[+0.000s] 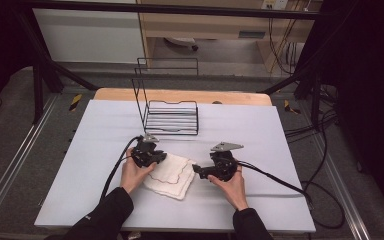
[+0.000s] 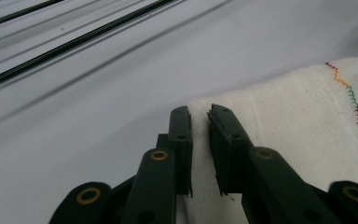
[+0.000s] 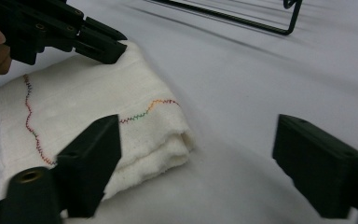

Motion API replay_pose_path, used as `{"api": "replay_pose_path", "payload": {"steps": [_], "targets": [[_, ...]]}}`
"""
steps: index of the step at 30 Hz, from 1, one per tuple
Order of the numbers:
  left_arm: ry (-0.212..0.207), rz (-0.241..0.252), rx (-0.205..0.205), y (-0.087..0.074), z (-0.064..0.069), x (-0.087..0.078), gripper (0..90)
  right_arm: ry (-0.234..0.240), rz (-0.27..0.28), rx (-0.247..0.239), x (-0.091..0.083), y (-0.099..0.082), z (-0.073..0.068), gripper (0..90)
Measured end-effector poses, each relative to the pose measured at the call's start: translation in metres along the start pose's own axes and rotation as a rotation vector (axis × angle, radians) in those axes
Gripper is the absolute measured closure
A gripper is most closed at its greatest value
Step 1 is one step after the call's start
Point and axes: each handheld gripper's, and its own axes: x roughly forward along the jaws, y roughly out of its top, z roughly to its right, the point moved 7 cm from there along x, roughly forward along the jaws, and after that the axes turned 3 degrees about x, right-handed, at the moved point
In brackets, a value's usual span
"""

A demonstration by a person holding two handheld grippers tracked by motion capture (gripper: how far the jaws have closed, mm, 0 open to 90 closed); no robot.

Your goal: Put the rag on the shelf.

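A folded white cloth point(image 1: 172, 175) with a wavy line of coloured stitching lies on the white tabletop point(image 1: 260, 130) near its front. My left gripper point(image 1: 161, 159) sits at the cloth's far left corner. In the left gripper view its jaws point(image 2: 199, 116) stand almost together with the edge of the cloth point(image 2: 298, 107) pinched between them. The right gripper view shows that same gripper point(image 3: 112, 46) clamped on the far corner of the cloth point(image 3: 88, 98). My right gripper point(image 1: 196, 170) is at the cloth's right side, low over the table. It is open point(image 3: 198, 130), with a folded corner just inside its left jaw and untouched.
A black wire rack point(image 1: 172, 117) stands behind the cloth toward the table's far edge, with a tall wire frame on its left side. Its base bars point(image 2: 74, 42) lie close ahead of the left gripper. Cables trail from both grippers to the table's left and right.
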Motion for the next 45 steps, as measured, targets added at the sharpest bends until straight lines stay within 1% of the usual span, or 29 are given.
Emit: {"api": "replay_pose_path", "payload": {"steps": [1, 2, 3, 4, 5, 6, 8, 9, 10, 11, 13, 14, 16, 18, 21, 24, 25, 26, 28, 29, 30, 33, 37, 38, 43, 45], "targets": [[0.000, 0.000, 0.001, 0.000, 0.000, 0.000, 78.4, 0.001, -0.004, 0.005, 0.002, 0.000, 0.000, 22.6], [0.000, -0.001, 0.001, 0.000, 0.000, 0.000, 78.4, -0.001, -0.011, 0.010, 0.004, 0.001, 0.000, 24.7], [0.004, 0.000, 0.003, 0.000, 0.000, 0.000, 78.4, -0.005, -0.014, 0.007, 0.007, 0.001, 0.000, 27.8], [0.003, 0.000, 0.003, 0.000, 0.000, 0.000, 78.4, -0.015, -0.022, 0.004, 0.012, 0.002, 0.000, 32.7], [0.000, -0.001, 0.001, 0.000, 0.000, 0.000, 78.4, -0.015, -0.022, 0.004, 0.012, 0.002, 0.000, 32.7], [0.003, 0.000, 0.004, 0.000, -0.001, 0.000, 78.3, -0.011, -0.023, 0.015, 0.017, 0.002, -0.002, 37.1], [-0.002, -0.001, 0.002, 0.000, -0.001, 0.000, 78.0, -0.009, -0.021, 0.024, 0.021, 0.002, -0.002, 40.1], [-0.002, -0.001, 0.004, 0.000, -0.001, 0.000, 77.9, -0.013, -0.026, 0.025, 0.022, 0.001, -0.002, 42.0], [-0.003, 0.000, 0.004, 0.000, -0.001, 0.000, 77.9, -0.013, -0.026, 0.025, 0.022, 0.001, -0.002, 42.0], [-0.003, 0.000, 0.005, 0.000, -0.001, 0.000, 77.4, -0.015, -0.039, 0.020, 0.025, -0.001, -0.002, 45.4], [-0.001, -0.001, 0.012, 0.000, -0.001, 0.000, 77.2, -0.012, -0.041, 0.024, 0.025, -0.002, -0.003, 47.1], [0.001, 0.001, 0.018, 0.000, -0.001, 0.000, 76.8, -0.003, -0.046, 0.033, 0.026, -0.003, -0.004, 50.9], [0.001, 0.001, 0.017, 0.000, -0.001, 0.000, 76.1, 0.004, -0.050, 0.043, 0.026, -0.003, -0.004, 55.2], [-0.001, 0.002, 0.011, 0.000, -0.002, 0.000, 74.6, 0.013, -0.055, 0.048, 0.026, -0.004, -0.006, 58.8], [0.010, 0.000, 0.007, 0.000, -0.004, 0.000, 69.2, 0.022, -0.067, 0.062, 0.027, -0.006, -0.007, 64.3], [0.012, 0.001, 0.014, 0.000, -0.003, 0.000, 69.6, 0.025, -0.065, 0.070, 0.027, -0.006, -0.008, 66.9], [0.007, 0.003, 0.017, 0.000, -0.003, 0.000, 74.1, 0.028, -0.064, 0.082, 0.027, -0.007, -0.009, 68.8], [0.001, 0.003, 0.026, 0.000, -0.002, 0.000, 74.4, 0.028, -0.065, 0.084, 0.027, -0.007, -0.009, 69.4], [0.000, 0.004, 0.031, 0.000, -0.002, 0.000, 74.5, 0.028, -0.066, 0.085, 0.027, -0.007, -0.010, 70.2], [-0.001, 0.005, 0.028, 0.000, -0.002, 0.000, 74.7, 0.030, -0.065, 0.092, 0.028, -0.007, -0.010, 72.1], [-0.002, 0.005, 0.025, 0.000, -0.002, 0.000, 74.7, 0.030, -0.065, 0.092, 0.028, -0.007, -0.010, 72.1], [-0.005, 0.006, 0.028, 0.000, -0.001, 0.000, 77.6, 0.038, -0.068, 0.102, 0.028, -0.007, -0.010, 75.1], [-0.013, 0.006, 0.026, 0.000, -0.001, 0.000, 79.1, 0.039, -0.070, 0.106, 0.028, -0.007, -0.010, 76.9], [-0.014, 0.008, 0.021, 0.000, -0.001, 0.000, 79.7, 0.040, -0.071, 0.109, 0.028, -0.007, -0.010, 77.4], [-0.019, 0.015, 0.003, 0.000, -0.002, -0.002, 82.9, 0.041, -0.062, 0.097, 0.026, -0.006, -0.010, 78.7], [-0.020, 0.021, 0.004, 0.000, -0.002, -0.003, 83.3, 0.045, -0.057, 0.095, 0.025, -0.005, -0.011, 79.1]]}}
